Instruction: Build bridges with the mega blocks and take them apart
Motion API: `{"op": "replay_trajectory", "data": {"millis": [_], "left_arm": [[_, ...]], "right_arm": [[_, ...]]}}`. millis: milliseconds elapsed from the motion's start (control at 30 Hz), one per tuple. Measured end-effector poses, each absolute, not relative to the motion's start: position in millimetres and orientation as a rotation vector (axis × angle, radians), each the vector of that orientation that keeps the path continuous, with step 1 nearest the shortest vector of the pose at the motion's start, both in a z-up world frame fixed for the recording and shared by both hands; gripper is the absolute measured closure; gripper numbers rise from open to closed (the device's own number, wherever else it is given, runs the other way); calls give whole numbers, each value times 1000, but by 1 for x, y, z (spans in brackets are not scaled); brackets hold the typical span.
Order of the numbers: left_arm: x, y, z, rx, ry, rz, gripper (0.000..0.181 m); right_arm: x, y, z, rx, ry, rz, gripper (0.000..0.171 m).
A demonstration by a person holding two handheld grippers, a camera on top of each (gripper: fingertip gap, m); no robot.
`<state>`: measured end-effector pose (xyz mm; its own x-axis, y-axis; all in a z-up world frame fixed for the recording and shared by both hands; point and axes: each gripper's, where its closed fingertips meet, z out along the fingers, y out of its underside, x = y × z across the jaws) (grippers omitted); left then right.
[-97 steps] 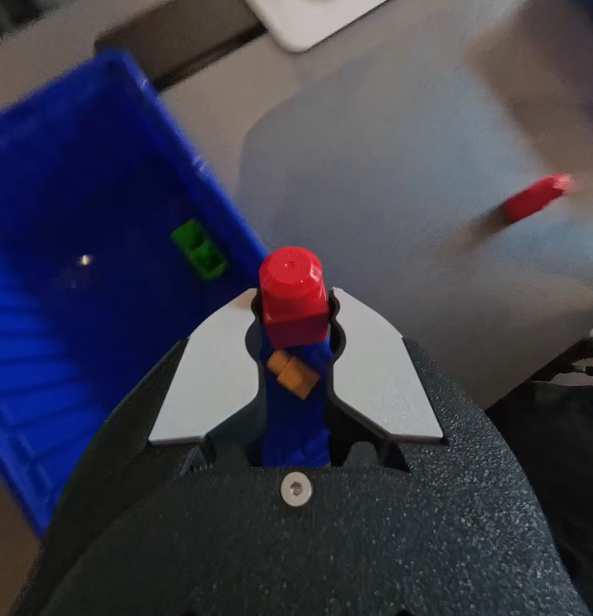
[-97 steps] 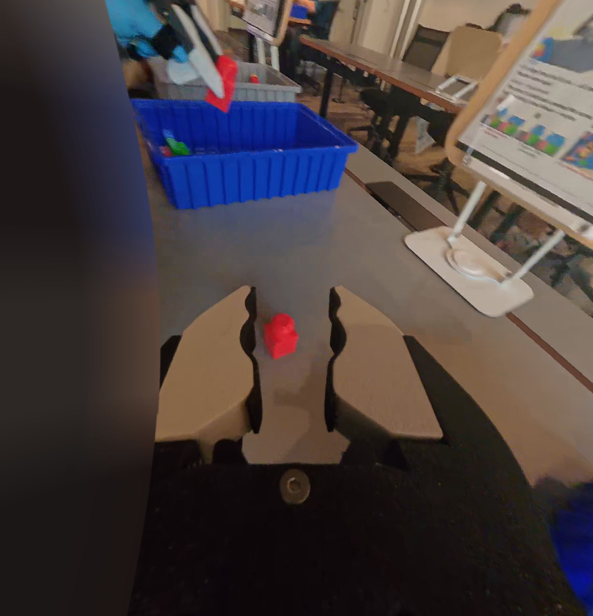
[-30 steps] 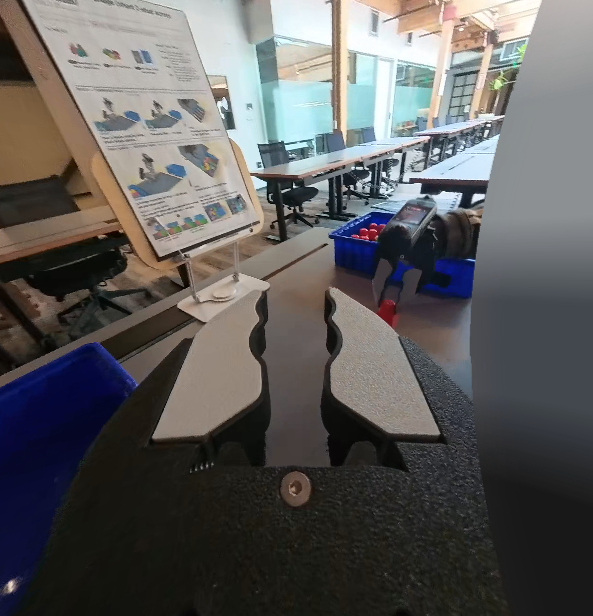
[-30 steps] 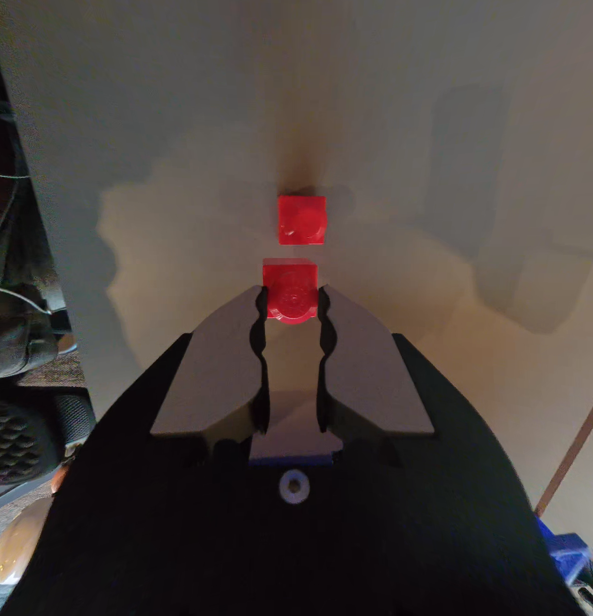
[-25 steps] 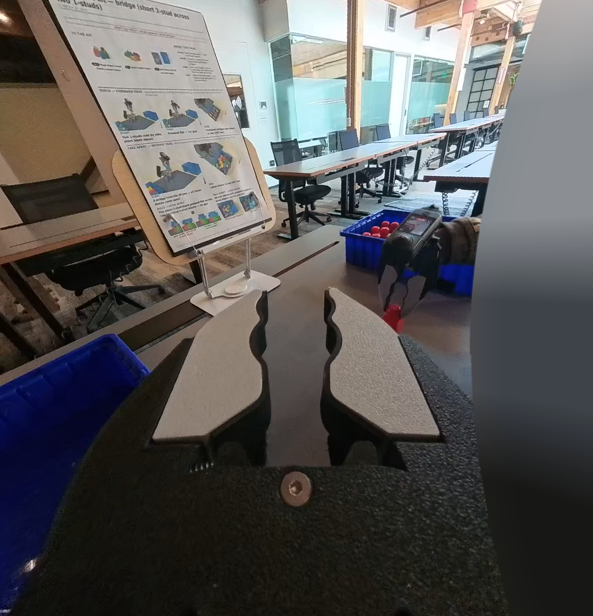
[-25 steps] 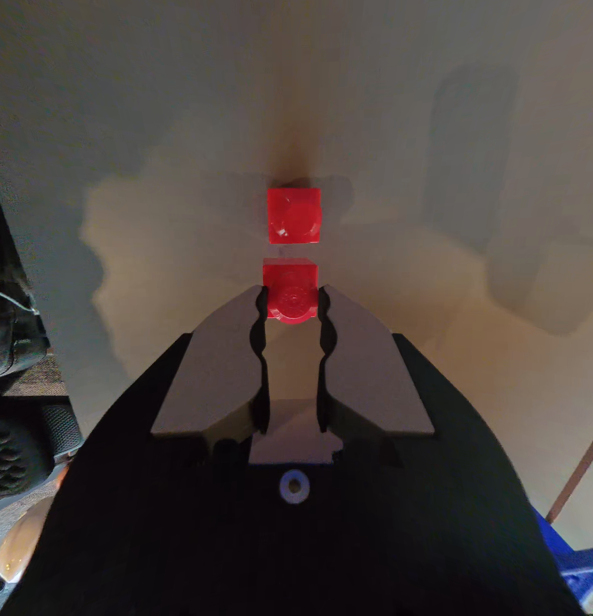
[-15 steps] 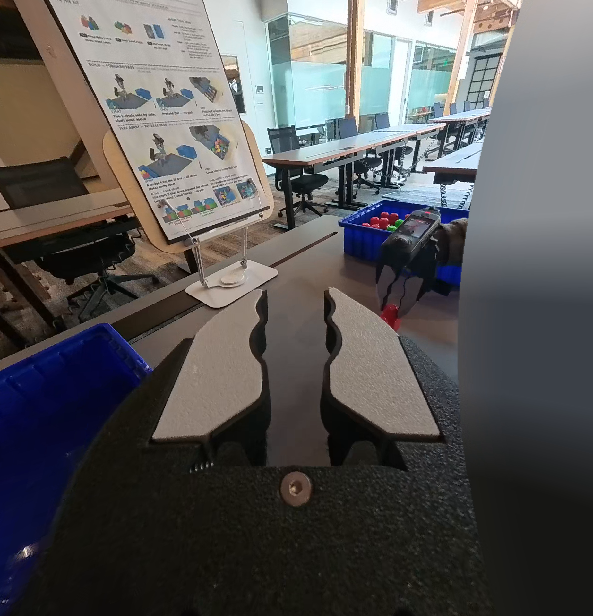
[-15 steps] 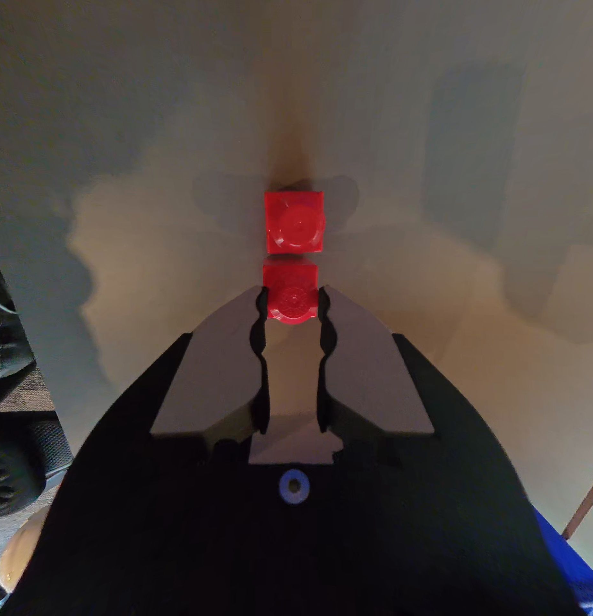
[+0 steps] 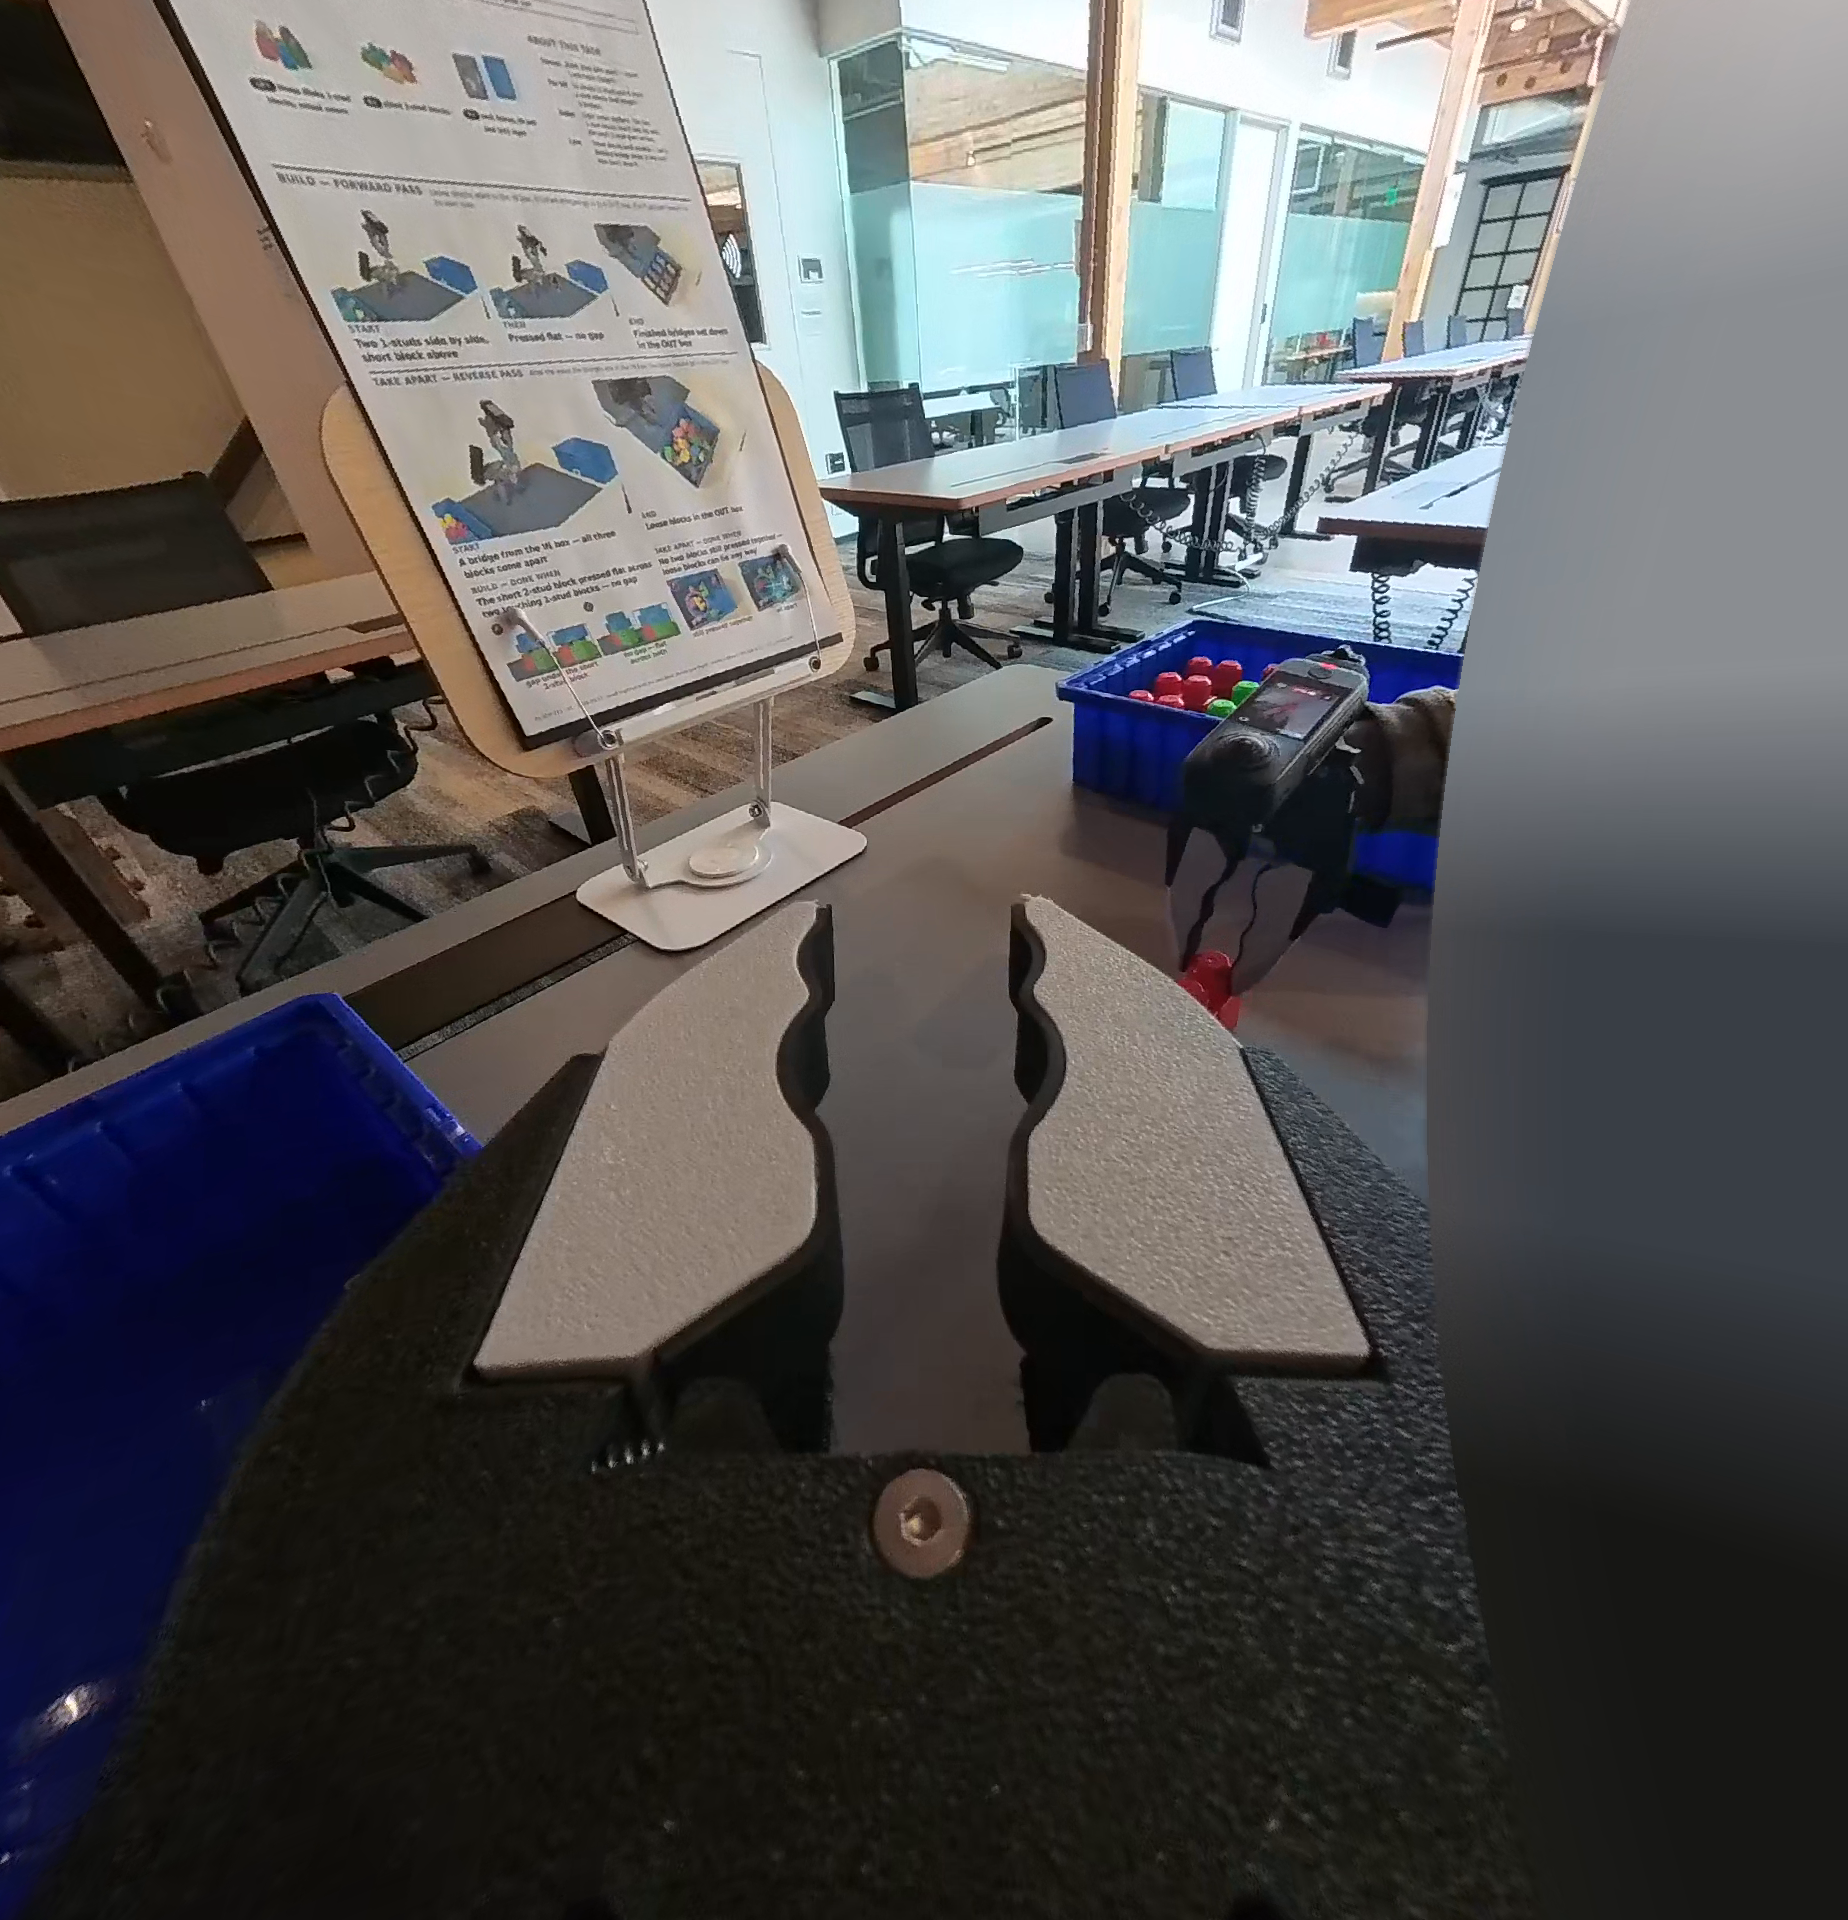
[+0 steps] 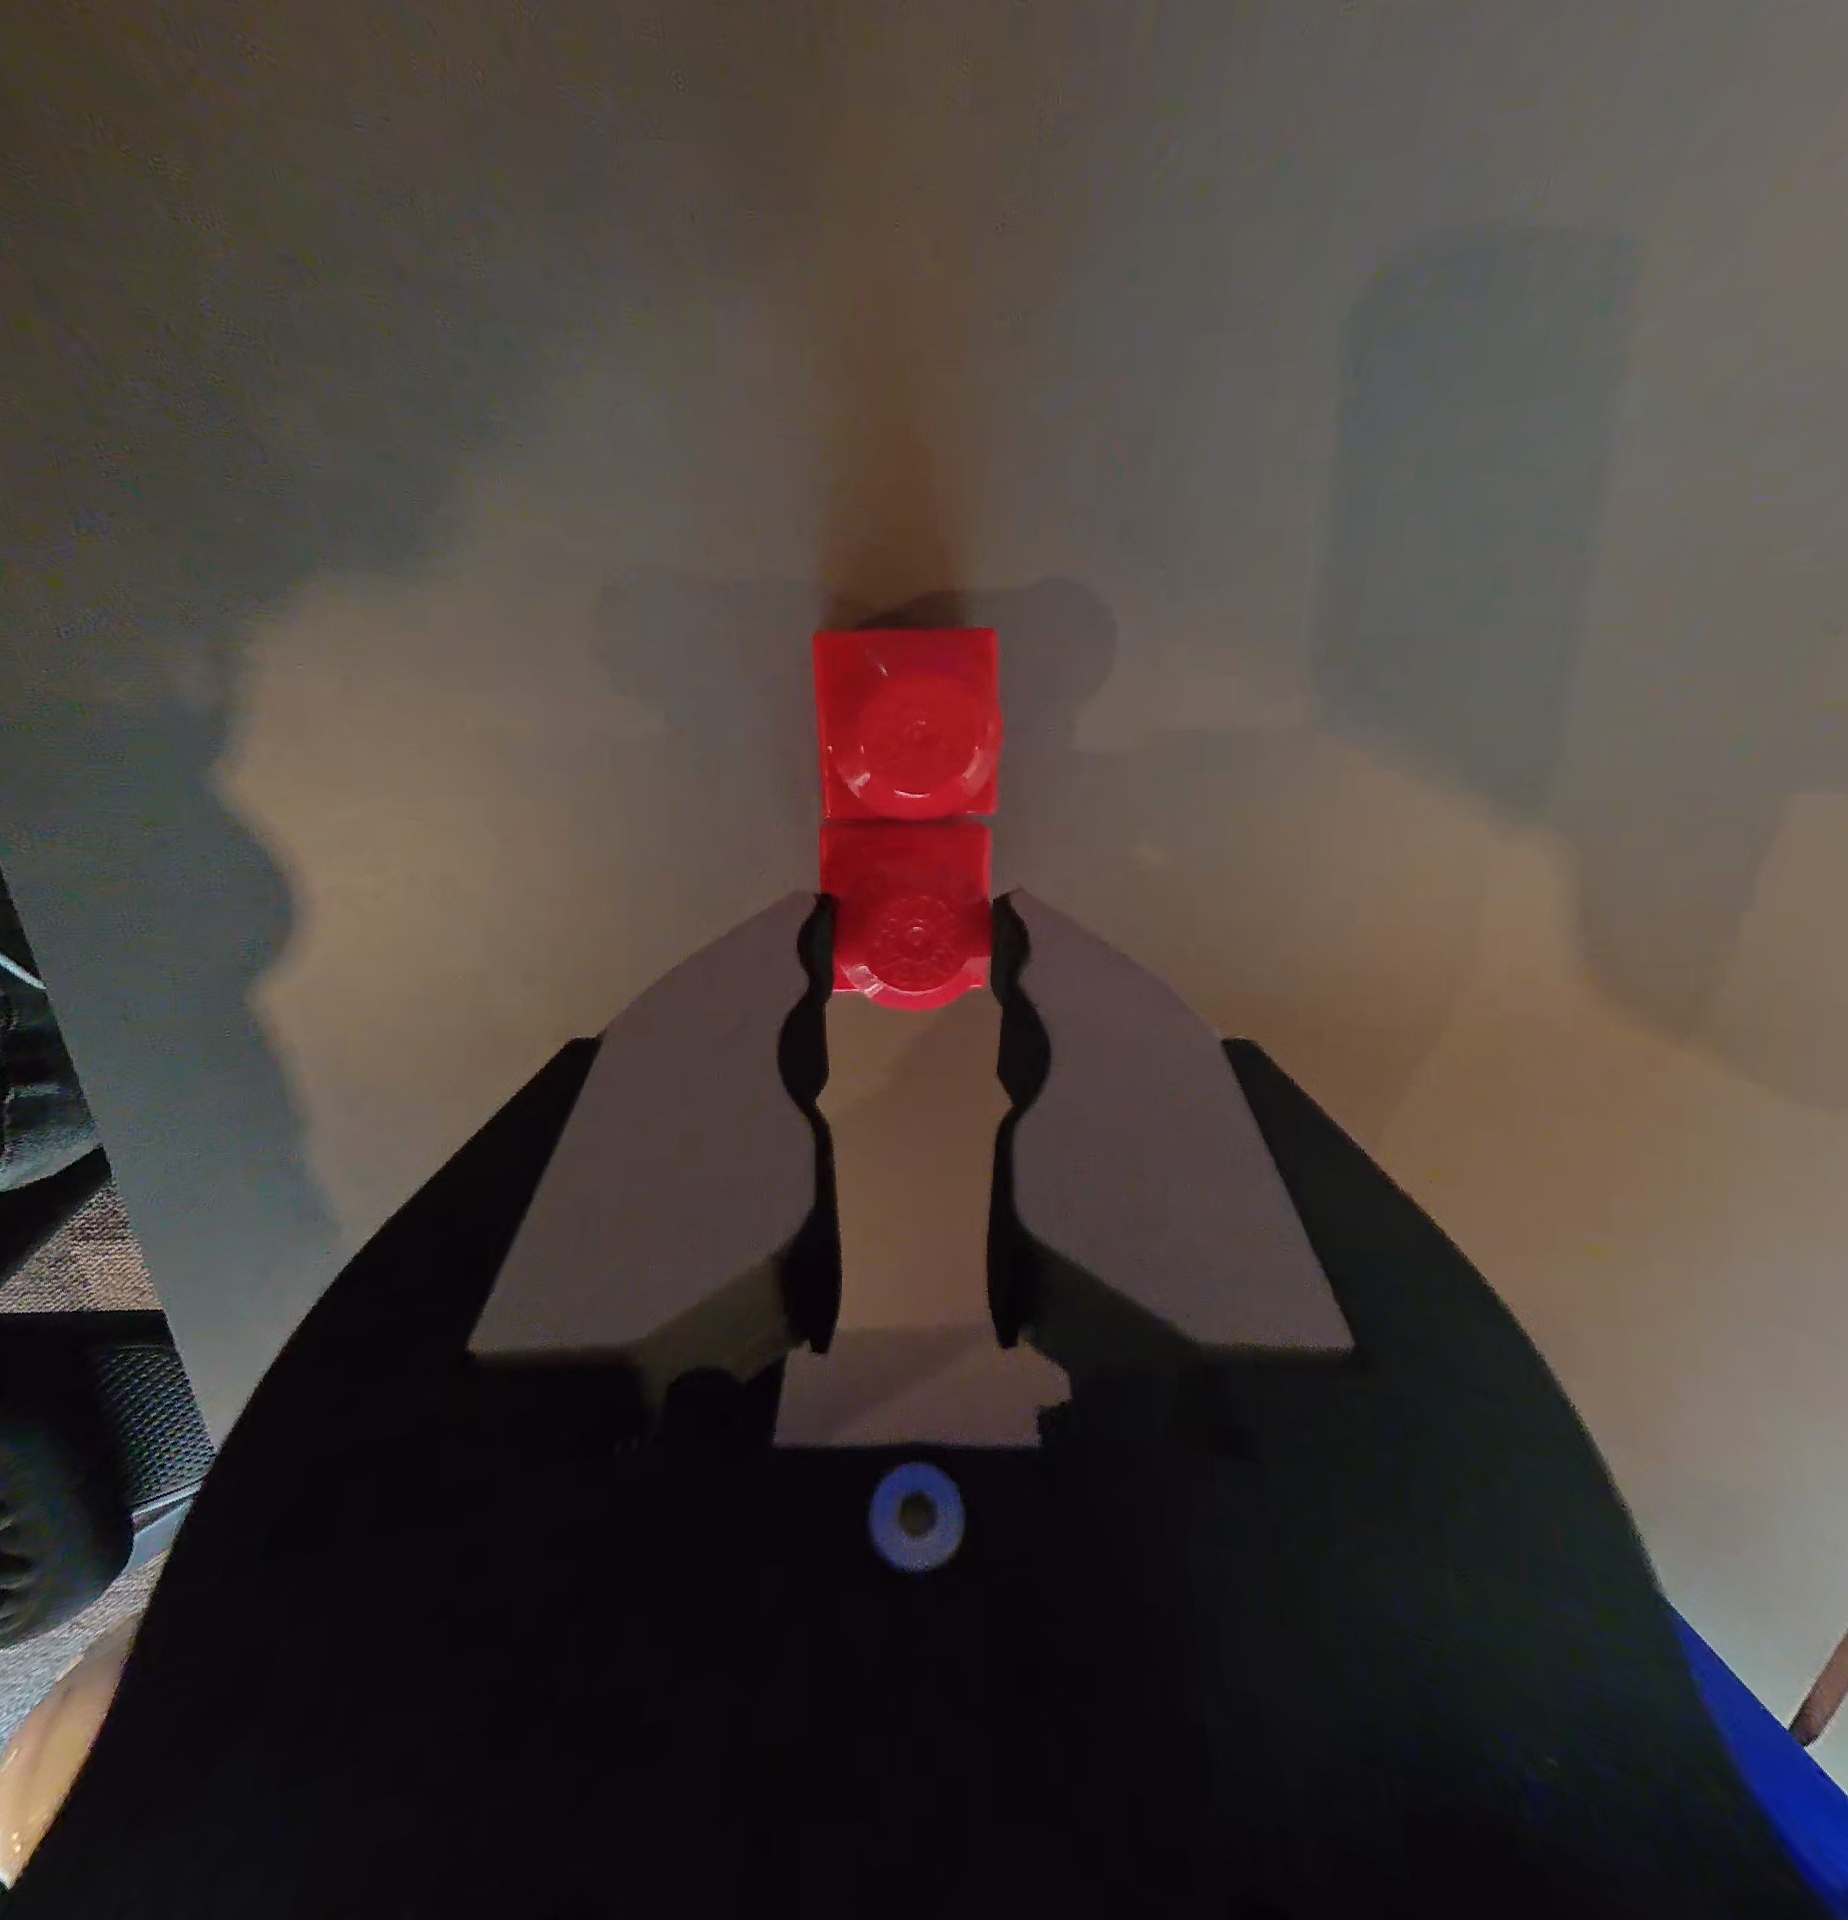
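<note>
Two red blocks point(image 10: 907, 727) sit touching on the table point(image 10: 1315, 416) — the right gripper point(image 10: 909, 920) clamps the nearer one. No top block yet; the left gripper point(image 9: 915, 940) is parted, empty.

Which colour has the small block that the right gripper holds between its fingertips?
Red: the small one-stud plastic block in the right gripper; the right wrist view shows it best.

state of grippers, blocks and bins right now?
left gripper: open, empty, above the table.
right gripper: shut on near red block, pointing down at the table.
far red block: stud up on the table, right against the held one.
far blue bin: holds red and green blocks.
near blue bin: contents out of view.
</note>
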<state>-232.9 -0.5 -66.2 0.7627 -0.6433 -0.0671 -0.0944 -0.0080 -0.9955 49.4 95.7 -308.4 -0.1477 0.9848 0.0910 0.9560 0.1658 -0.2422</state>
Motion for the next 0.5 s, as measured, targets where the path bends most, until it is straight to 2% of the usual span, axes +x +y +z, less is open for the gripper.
{"op": "replay_trajectory", "data": {"millis": [400, 500], "left_arm": [[-231, -1, -67, -1547, 629, -485, 150], [-231, -1, -68, -1552, 631, -484, 150]], "right_arm": [[47, 96, -309, -1878, -2209, 203, 142], [45, 95, -308, -1877, -2199, 222, 132]]}}
